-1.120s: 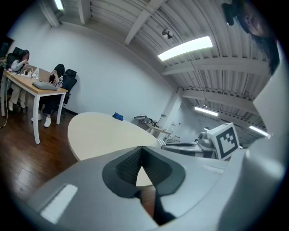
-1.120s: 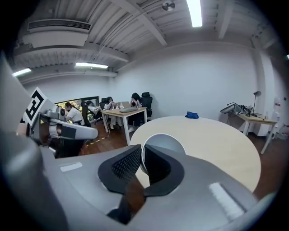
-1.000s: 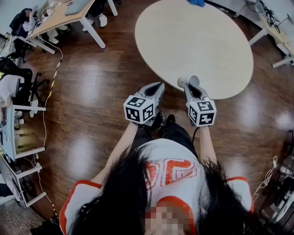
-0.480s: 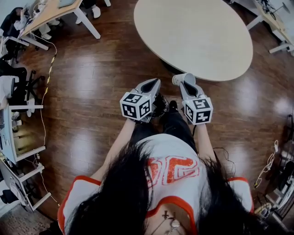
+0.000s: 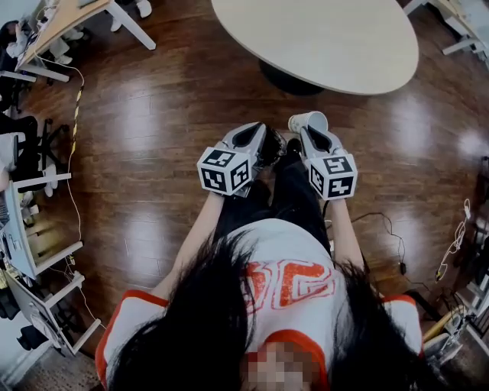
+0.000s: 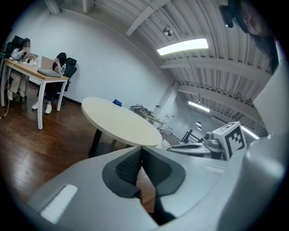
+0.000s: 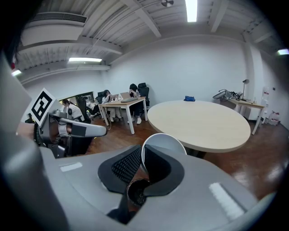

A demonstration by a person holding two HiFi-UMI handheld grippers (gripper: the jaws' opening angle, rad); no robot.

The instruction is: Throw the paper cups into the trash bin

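Note:
A white paper cup hangs over the wooden floor in front of the person's legs. My right gripper is shut on its rim. In the right gripper view the cup stands between the dark pads, its wall pinched and its open mouth turned to the camera. My left gripper is level beside it, to the left. Its jaws meet at the tips with nothing between them. The round beige table lies ahead, beyond both grippers.
The table's dark pedestal stands just ahead on the floor. Desks with seated people are at the far left. A cable runs along the floor on the left, and another cable lies on the right.
Both grippers have drawn back from the table together. The cup, which was over the table's edge, now hangs over the floor, still in the right gripper.

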